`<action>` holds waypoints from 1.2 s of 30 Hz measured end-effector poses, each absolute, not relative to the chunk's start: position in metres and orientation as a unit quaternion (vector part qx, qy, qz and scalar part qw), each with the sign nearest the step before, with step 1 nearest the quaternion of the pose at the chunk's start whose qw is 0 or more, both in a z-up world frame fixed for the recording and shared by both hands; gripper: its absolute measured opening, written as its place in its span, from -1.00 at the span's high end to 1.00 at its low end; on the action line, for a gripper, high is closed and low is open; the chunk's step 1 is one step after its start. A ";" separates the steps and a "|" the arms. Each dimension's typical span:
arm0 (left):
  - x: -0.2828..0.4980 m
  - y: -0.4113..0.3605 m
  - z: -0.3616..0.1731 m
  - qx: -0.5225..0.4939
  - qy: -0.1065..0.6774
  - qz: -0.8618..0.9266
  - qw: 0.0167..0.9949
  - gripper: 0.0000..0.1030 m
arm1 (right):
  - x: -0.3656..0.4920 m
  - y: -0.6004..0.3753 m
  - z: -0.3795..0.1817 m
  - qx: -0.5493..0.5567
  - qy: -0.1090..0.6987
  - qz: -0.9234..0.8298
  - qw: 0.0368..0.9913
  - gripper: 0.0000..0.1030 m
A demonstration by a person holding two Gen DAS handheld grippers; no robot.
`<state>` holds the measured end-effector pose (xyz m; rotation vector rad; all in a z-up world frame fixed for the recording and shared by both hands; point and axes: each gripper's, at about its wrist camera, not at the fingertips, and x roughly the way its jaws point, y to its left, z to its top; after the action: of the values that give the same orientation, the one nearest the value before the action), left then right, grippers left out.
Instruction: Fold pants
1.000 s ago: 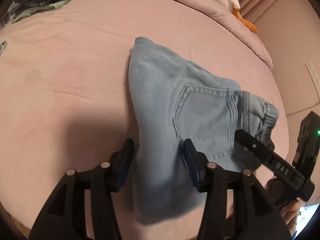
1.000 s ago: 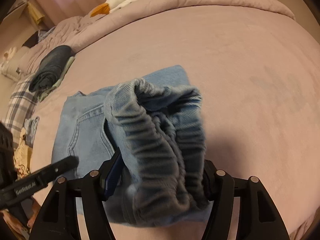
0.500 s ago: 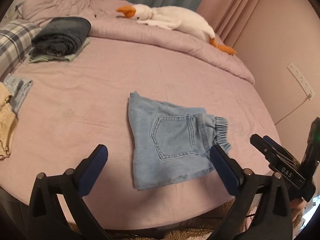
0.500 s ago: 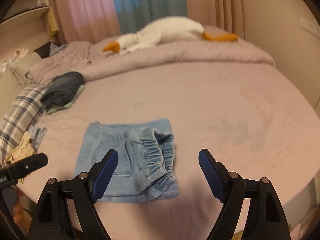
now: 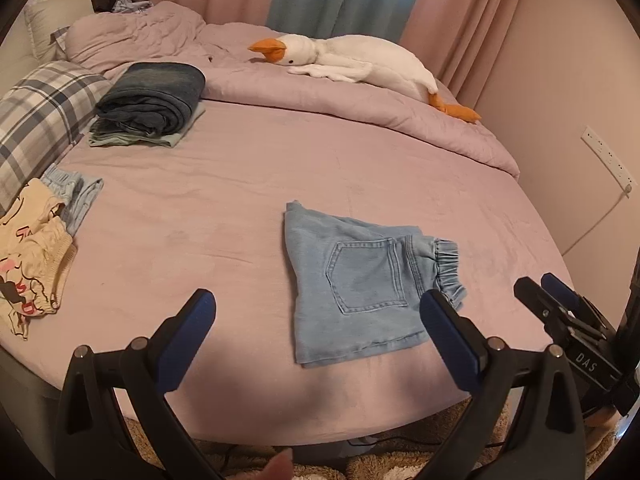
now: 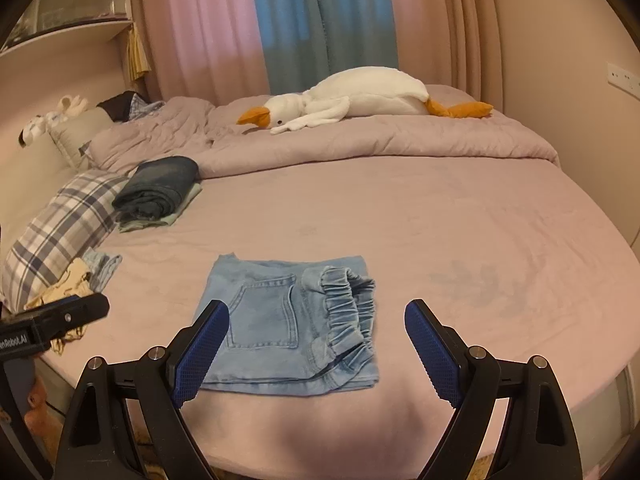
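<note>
light-blue denim pants point(image 6: 288, 320) folded flat near bed edge, elastic waistband seemingly uppermost.

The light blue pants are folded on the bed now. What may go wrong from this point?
1. The folded light blue pants lie near the bed's front edge, so a nudge might push them off.
2. The elastic waistband stands up bulky on top, so the fold may spring open.
3. The right claw, empty and opening, hovers close above and could snag the fabric.
</note>
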<state>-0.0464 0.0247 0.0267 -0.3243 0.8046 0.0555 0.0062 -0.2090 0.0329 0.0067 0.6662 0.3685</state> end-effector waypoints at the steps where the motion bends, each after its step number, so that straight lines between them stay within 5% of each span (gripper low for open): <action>1: -0.047 0.025 0.028 -0.156 0.388 0.027 0.908 -0.98 | 0.004 -0.208 0.033 0.001 0.325 0.180 0.929 -0.74; 36: -0.050 0.010 0.027 -0.134 0.400 0.008 0.907 -0.98 | 0.004 -0.205 0.025 -0.016 0.358 0.128 0.925 -0.74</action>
<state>-0.0501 0.0099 0.0272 -0.2769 0.8249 0.0172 0.0038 -0.2052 0.0252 -0.0332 0.7351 0.2633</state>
